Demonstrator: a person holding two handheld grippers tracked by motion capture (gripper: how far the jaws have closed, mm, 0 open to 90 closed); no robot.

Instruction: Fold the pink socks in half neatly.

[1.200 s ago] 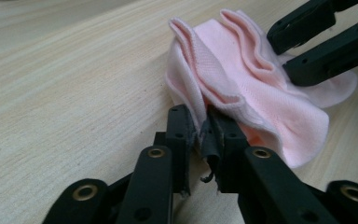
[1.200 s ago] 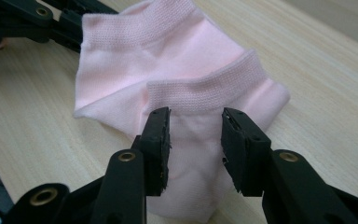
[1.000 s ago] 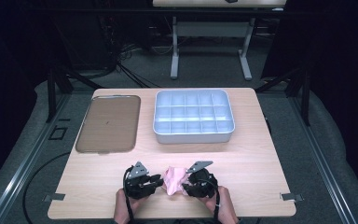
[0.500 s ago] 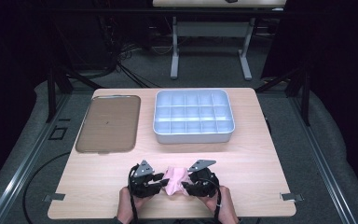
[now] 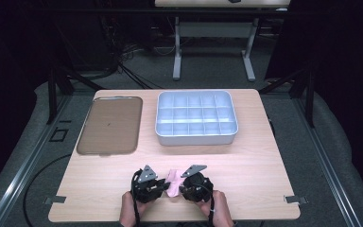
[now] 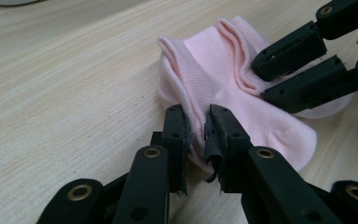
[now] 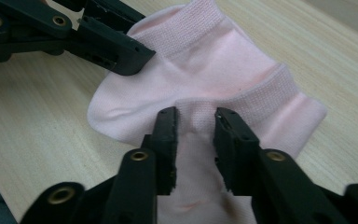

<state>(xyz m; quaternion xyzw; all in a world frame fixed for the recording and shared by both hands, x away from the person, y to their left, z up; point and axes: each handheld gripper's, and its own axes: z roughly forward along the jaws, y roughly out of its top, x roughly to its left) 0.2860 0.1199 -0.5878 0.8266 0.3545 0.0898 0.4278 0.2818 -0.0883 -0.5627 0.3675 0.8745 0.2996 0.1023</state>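
A pale pink sock (image 5: pixel 173 183) lies crumpled on the wooden table (image 5: pixel 264 179) near its front edge, between my two grippers. My left gripper (image 5: pixel 163 187) comes at it from the left. In the left gripper view its jaws (image 6: pixel 198 119) have just been closing and now pinch a fold at the sock's (image 6: pixel 223 79) edge. My right gripper (image 5: pixel 183 188) comes from the right. Its jaws (image 7: pixel 196 116) have also just been closing, with a ridge of the ribbed fabric (image 7: pixel 200 60) squeezed between the pads. Each gripper view shows the other gripper clamped on the sock's far side.
A brown flat tray (image 5: pixel 108 124) lies at the back left of the table. A grey bin (image 5: pixel 196 138) with several compartments sits at the back centre. Beyond the table stand the legs of another table and some cables on a dark floor.
The left gripper has edged a little towards the sock. The sock now looks more bunched between the two grippers. The right hand has stayed in place.
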